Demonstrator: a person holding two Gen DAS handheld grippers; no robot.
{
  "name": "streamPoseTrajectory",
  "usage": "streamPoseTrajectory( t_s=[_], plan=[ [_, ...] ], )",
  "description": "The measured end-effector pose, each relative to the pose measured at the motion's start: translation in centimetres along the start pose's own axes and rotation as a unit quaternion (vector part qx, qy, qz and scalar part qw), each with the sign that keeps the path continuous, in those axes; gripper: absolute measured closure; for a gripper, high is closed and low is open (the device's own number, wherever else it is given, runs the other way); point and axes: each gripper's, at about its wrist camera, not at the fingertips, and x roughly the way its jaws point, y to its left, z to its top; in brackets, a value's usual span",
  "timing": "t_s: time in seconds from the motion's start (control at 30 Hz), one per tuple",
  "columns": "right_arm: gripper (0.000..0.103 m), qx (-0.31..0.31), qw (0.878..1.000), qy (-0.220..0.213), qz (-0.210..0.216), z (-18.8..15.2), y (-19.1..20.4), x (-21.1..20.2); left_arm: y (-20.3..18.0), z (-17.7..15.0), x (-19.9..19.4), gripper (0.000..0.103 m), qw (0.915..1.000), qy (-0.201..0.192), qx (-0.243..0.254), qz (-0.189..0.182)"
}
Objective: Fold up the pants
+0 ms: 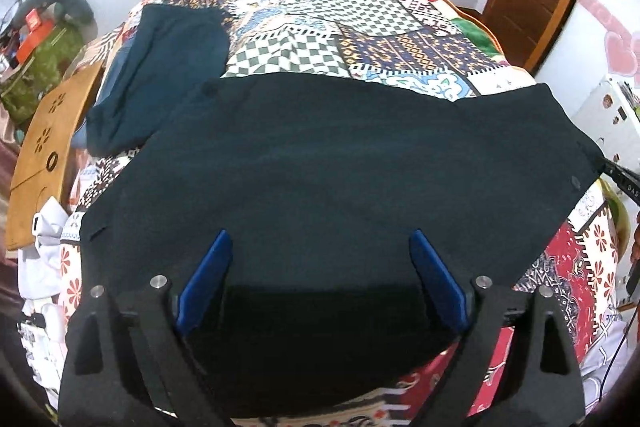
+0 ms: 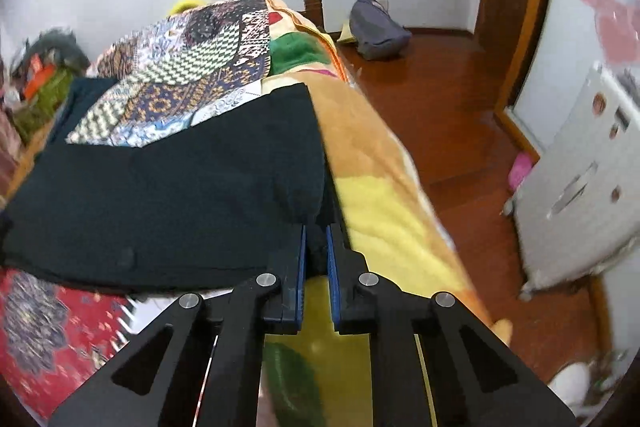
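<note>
Dark pants lie spread flat across a patchwork bedspread. My left gripper is open, its blue fingers wide apart just above the near part of the pants, holding nothing. In the right wrist view the same pants reach the bed's right side. My right gripper is shut on the pants' right edge, with a fold of dark cloth pinched between the blue pads. The tip of the right gripper shows at the pants' right corner in the left wrist view.
A folded teal garment lies on the bed at the back left. A wooden board and cluttered green box stand left of the bed. A yellow-orange blanket hangs over the right side above a wooden floor with a grey bag.
</note>
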Motion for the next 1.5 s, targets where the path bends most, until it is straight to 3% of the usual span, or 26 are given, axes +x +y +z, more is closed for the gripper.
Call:
streamPoseTrajectory(
  t_s=[0.13,0.27,0.37,0.43,0.53,0.67,0.73,1.07,1.17,1.23,1.3,1.5],
  plan=[
    [0.095,-0.006,1.000,0.004,-0.004,0.0,-0.3,-0.1,-1.1,-0.2,0.1,0.009,0.9999,-0.004,0.013,-0.004],
    [0.091,0.028,1.000,0.003,-0.001,0.3,-0.5,-0.9,-1.6,-0.2,0.1,0.008,0.9997,-0.005,0.023,-0.005],
    [0.077,0.046,0.999,-0.004,0.011,0.2,-0.2,-2.5,-1.9,-0.1,0.3,0.006,0.9996,-0.001,0.027,-0.007],
    [0.053,0.056,0.998,-0.013,0.035,-0.2,0.1,-3.5,-2.3,0.0,0.4,0.006,0.9995,0.001,0.032,-0.008],
    [0.044,0.067,0.995,-0.012,0.075,-1.0,1.0,-4.0,-3.2,0.4,0.9,0.004,0.9990,0.005,0.043,-0.009],
    [0.044,0.097,0.987,0.017,0.124,-2.1,2.0,-2.4,-4.2,1.1,1.5,0.001,0.9985,0.015,0.051,-0.008],
    [0.044,0.116,0.984,0.029,0.130,-2.5,2.0,-1.2,-4.7,1.4,1.9,0.000,0.9983,0.019,0.054,-0.009],
    [0.045,0.195,0.969,0.002,0.150,-1.4,-0.4,1.7,-6.4,2.6,3.2,0.000,0.9976,0.031,0.061,-0.005],
    [0.055,0.196,0.971,-0.012,0.134,-0.8,-1.1,1.7,-6.5,2.8,3.4,0.000,0.9977,0.034,0.058,-0.005],
    [0.079,0.199,0.972,-0.017,0.125,-0.3,-1.8,1.7,-6.5,3.0,3.4,0.000,0.9977,0.033,0.058,-0.004],
    [0.090,0.200,0.970,-0.019,0.134,0.1,-2.4,1.7,-6.6,3.2,3.4,0.000,0.9979,0.031,0.057,-0.003],
    [0.092,0.145,0.980,-0.049,0.128,1.7,-1.2,-0.2,-5.2,3.9,2.3,0.000,0.9995,0.012,0.031,0.004]
  ],
)
